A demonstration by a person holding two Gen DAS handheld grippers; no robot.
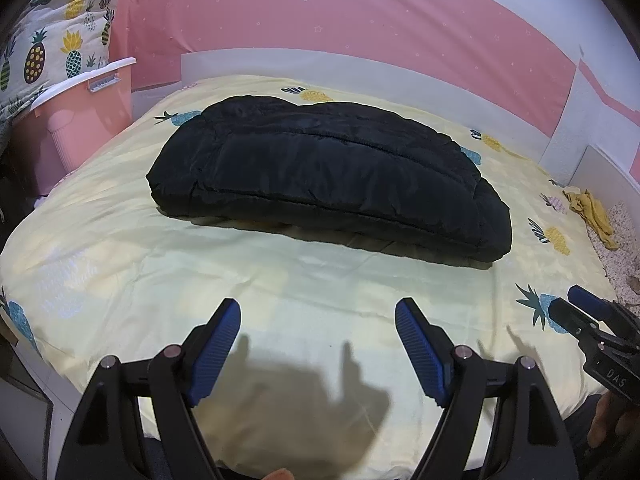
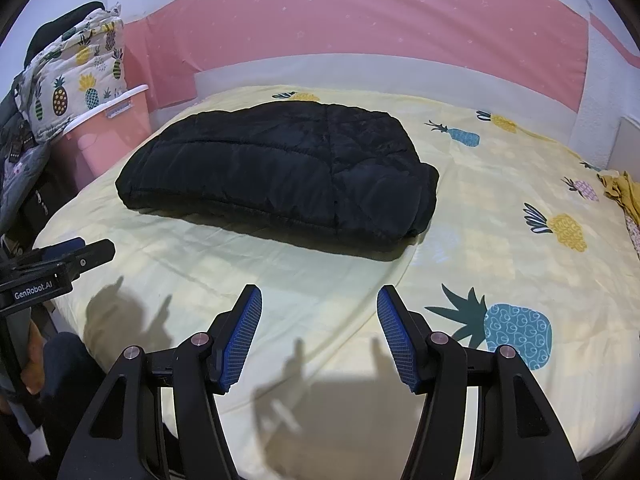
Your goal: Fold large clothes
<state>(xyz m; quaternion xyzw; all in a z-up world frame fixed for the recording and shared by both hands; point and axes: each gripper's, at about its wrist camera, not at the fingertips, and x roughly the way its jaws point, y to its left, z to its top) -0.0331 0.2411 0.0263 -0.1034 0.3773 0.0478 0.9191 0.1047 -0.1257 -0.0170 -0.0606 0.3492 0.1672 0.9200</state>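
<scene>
Both wrist cams sit at bed's (image 1: 120,248) near edge, tilted down twd 12 o'clock; left cam sees black jacket (image 1: 328,176) centred, right cam has it at 11 (image 2: 280,176) (shared: jacket, pink wall (image 2: 360,20))

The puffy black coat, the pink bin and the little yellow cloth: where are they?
Puffy black quilted coat (image 1: 320,172): left wrist view, middle of its folded top.
Pink plastic bin (image 1: 86,120): left wrist view, its front wall.
Small crumpled yellow cloth (image 2: 624,192): right wrist view, its middle folds.

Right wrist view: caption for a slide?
Open right tongs hover above yellow pineapple-print bedsheet, facing folded black quilted jacket.
</scene>
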